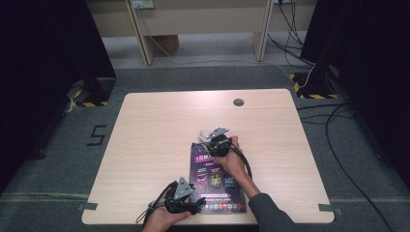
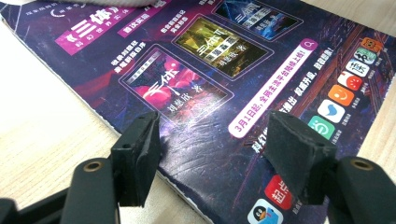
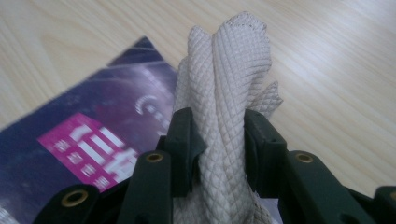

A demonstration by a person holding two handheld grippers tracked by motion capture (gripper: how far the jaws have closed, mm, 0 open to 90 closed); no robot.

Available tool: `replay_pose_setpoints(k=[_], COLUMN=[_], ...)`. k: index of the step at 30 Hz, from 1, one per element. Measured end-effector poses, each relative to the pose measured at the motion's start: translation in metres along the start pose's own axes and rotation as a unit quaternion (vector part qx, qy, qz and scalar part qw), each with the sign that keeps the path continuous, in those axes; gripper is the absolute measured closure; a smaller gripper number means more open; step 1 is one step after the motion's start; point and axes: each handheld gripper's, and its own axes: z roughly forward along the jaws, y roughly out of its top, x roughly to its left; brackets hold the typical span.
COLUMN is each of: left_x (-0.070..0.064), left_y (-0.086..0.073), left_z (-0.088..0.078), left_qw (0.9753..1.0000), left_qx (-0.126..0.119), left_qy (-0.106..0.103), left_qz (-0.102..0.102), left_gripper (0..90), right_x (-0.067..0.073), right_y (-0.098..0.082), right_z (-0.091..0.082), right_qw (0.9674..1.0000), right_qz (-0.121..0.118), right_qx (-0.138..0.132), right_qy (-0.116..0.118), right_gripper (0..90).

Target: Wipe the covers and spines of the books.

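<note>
Your right gripper has its jaws pinching a bunched cream cloth, the pads pressed into both sides of the fold. The cloth is a soft woven fabric with a fine diamond weave, gathered into an upright twisted roll that rises above the jaws. In the high view it sits at the far end of the magazine, just over its top edge, near the middle of the bench. Your left gripper has its jaws spread apart with nothing between them, hovering over the near corner of the magazine; whether the pads touch the cover is unclear. That cover is glossy and dark purple, flat and rectangular, printed with pink panels, white characters and rows of small coloured icons, with fine creases. The bench top is pale wood-grain laminate.
</note>
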Motion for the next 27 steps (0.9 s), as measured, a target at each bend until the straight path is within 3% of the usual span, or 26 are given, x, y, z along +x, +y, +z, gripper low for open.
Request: replay_pose_setpoints(k=[4, 9, 11, 13, 17, 19, 22, 27], left_x=[0.0, 0.0, 0.0, 0.0, 0.0, 0.0, -0.001, -0.001], left_y=[0.0, 0.0, 0.0, 0.0, 0.0, 0.0, 0.0, -0.001], left_z=[0.0, 0.0, -0.001, -0.001, -0.001, -0.001, 0.0, -0.001], left_qw=[1.0, 1.0, 1.0, 1.0, 1.0, 1.0, 1.0, 1.0], left_qx=[0.001, 0.001, 0.002, 0.002, 0.002, 0.001, 0.0, -0.001], left_qy=[0.0, 0.0, 0.0, 0.001, 0.001, 0.002, 0.002, 0.003], left_qz=[0.001, 0.0, 0.001, 0.001, 0.0, 0.0, -0.002, -0.001], left_gripper=[34.7, 34.7, 34.7, 34.6, 34.6, 34.6, 34.5, 34.5], right_x=[-0.003, 0.005, 0.007, 0.013, 0.028, 0.036, 0.045, 0.04], right_y=[-0.007, -0.006, -0.005, -0.004, 0.001, 0.002, 0.004, 0.0], right_z=[-0.005, -0.006, -0.005, -0.003, -0.001, 0.0, -0.001, -0.001], right_qw=[0.9999, 0.9996, 0.9999, 0.9998, 0.999, 0.9974, 0.9969, 0.9961], right_qz=[-0.003, -0.01, -0.006, -0.001, -0.012, -0.008, -0.029, -0.009], right_qx=[-0.004, -0.001, -0.003, -0.011, -0.012, -0.014, -0.012, -0.019], right_qy=[-0.01, -0.026, -0.013, 0.015, 0.041, 0.07, 0.072, 0.085], right_gripper=[66.6, 68.2, 68.2, 68.1, 67.7, 67.5, 67.5, 66.2])
